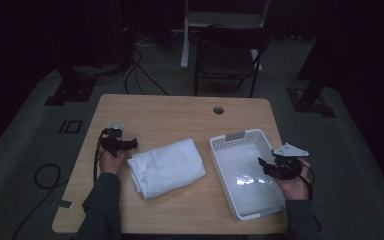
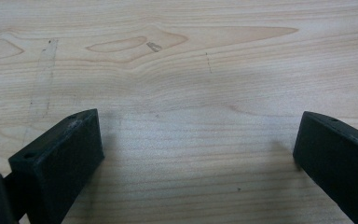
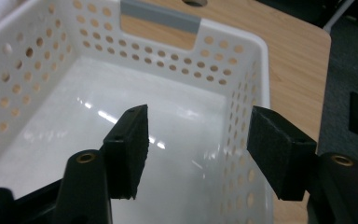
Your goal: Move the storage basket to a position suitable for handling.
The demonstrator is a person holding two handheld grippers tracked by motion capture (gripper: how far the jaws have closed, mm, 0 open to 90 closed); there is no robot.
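A folded white towel (image 1: 166,167) lies in the middle of the wooden table (image 1: 170,115). An empty white perforated basket (image 1: 219,165) stands to its right. My left gripper (image 1: 131,144) rests just left of the towel, its jaws pointing toward it. Seen from the left gripper view, this gripper (image 2: 198,149) is open wide over bare wood (image 2: 177,70). My right gripper (image 1: 265,164) hovers at the basket's right wall. In the right gripper view it (image 3: 198,140) stands open above the basket's glossy floor, with the far rim (image 3: 242,35) ahead and nothing between its jaws.
A round cable hole (image 1: 218,110) sits near the table's far edge. A dark chair (image 1: 227,55) stands behind the table, and cables (image 1: 140,75) trail over the grey floor. The table's right edge (image 3: 307,70) runs close beside the basket.
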